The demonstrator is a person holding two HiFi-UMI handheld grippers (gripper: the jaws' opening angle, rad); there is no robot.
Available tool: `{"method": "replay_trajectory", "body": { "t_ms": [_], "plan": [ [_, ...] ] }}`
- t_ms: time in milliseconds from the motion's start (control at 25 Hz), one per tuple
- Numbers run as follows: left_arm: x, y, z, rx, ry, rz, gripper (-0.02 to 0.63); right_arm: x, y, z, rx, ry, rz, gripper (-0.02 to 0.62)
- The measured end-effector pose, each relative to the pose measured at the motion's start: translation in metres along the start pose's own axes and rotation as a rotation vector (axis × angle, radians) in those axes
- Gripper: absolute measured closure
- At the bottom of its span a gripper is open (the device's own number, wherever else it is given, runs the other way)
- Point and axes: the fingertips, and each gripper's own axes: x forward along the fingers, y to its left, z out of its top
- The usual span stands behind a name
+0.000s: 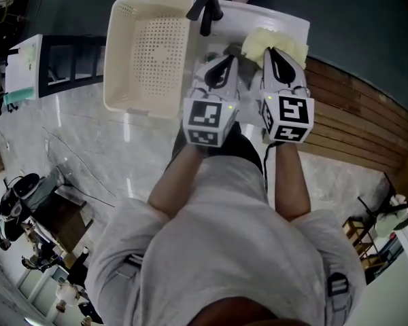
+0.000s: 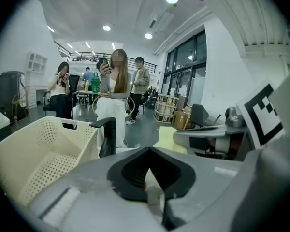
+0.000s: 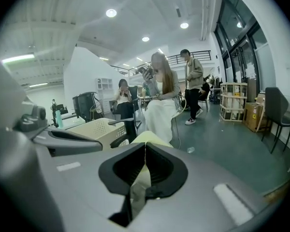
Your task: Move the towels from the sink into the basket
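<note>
2 grippers side by side, close in front of the person's chest, both angled slightly down. The left gripper [image 2: 150,151] has its jaws together, black pads meeting at the tip, with a thin strip of pale cloth pinched between them. The right gripper [image 3: 145,146] also has its jaws together, clamped on a fold of the towel [image 1: 275,43]; the cloth runs down through the gap between the pads and pokes up past the tip.

Towel: pale yellow, soft, matte, bunched and creased, no print seen. The bulk sits just past the right gripper tips and spreads toward the left gripper. It's over the sink [image 1: 291,20], right of the faucet [image 1: 205,15], not in the basket. Can't tell if its lower edge touches the basin.

Sink is white w/ a rounded rim, set in a glossy grey-white marble counter [image 1: 88,134]. Faucet is black and stands between sink and basket.

Basket [image 1: 146,53] is cream plastic, rectangular, w/ perforated walls and floor and handle slots. It sits upright on the counter just left of the sink, near the left gripper.

Wooden slat bench [image 1: 353,114] is on the right, beyond the counter edge.

Further back is an open hall w/ ceiling spots and tall windows. A seated person [image 3: 159,95] in light clothes holds a phone, w/ others sitting and standing behind.
</note>
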Motion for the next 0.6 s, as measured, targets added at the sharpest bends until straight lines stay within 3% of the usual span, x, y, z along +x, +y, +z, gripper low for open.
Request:
{"method": "replay_trajectory", "body": {
  "t_ms": [600],
  "plan": [
    [-0.062, 0.072, 0.011, -0.04, -0.064, 0.128, 0.586, 0.023, 0.097, 0.035, -0.081, -0.037, 0.142, 0.584]
  ]
}}
